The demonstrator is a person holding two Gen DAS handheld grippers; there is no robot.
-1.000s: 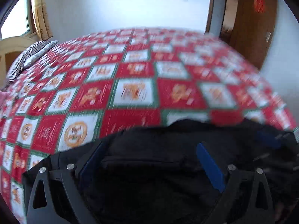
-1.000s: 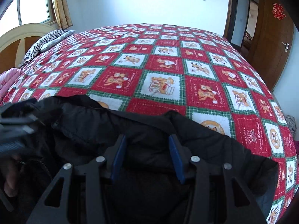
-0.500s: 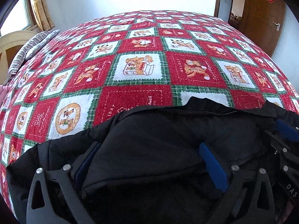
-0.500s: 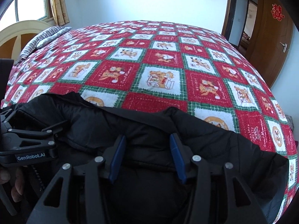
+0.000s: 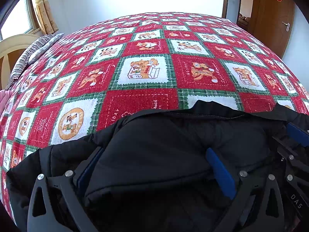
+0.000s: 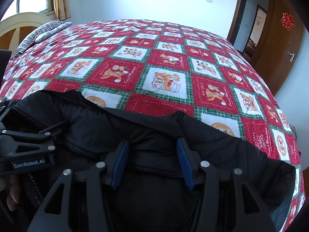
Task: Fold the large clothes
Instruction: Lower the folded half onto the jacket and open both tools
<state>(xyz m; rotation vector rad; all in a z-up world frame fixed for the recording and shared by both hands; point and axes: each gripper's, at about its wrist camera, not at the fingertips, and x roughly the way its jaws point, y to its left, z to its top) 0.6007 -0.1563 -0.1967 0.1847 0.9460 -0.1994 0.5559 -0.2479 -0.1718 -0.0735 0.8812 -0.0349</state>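
A: Item one, the grippers. Pose?

B: Left two-finger gripper with blue pads (image 5: 154,164): low over the near edge of the bed, aimed across it. Fingers spread wide, a thick fold of the black padded jacket (image 5: 158,147) bulging between them; cloth touches both pads, but whether they clamp it I cannot tell. Right two-finger gripper with blue pads (image 6: 152,160): same heading, fingers set narrower, a ridge of the same jacket (image 6: 154,135) filling the gap between the pads. A real pinch or loose contact, I cannot tell.

A: Relation of the two?

B: Side by side and close. The right one's blue pad shows at the right margin of the left view (image 5: 297,135); the left one's black body sits at the left of the right view (image 6: 27,150), with fingertips of a hand (image 6: 13,193) below it.

A: Item two, writing.

B: "GenRobot.AI" in white on the left gripper's body. "DAS" on the right gripper's body, the rest cut off. A red paper ornament (image 6: 287,21) on the brown wooden door (image 6: 278,44); unreadable. Small lettering on the red squares of the blanket, too blurred to read in full.

A: Item three, edges and room.

B: Jacket bunched at the near edge of the red, white and green checked blanket with cartoon animals (image 5: 146,71), its zipped edge running crosswise. Beyond it the blanket lies flat to the far side. Striped grey pillow (image 6: 42,31) at the far left by the cream arched headboard (image 6: 21,21).
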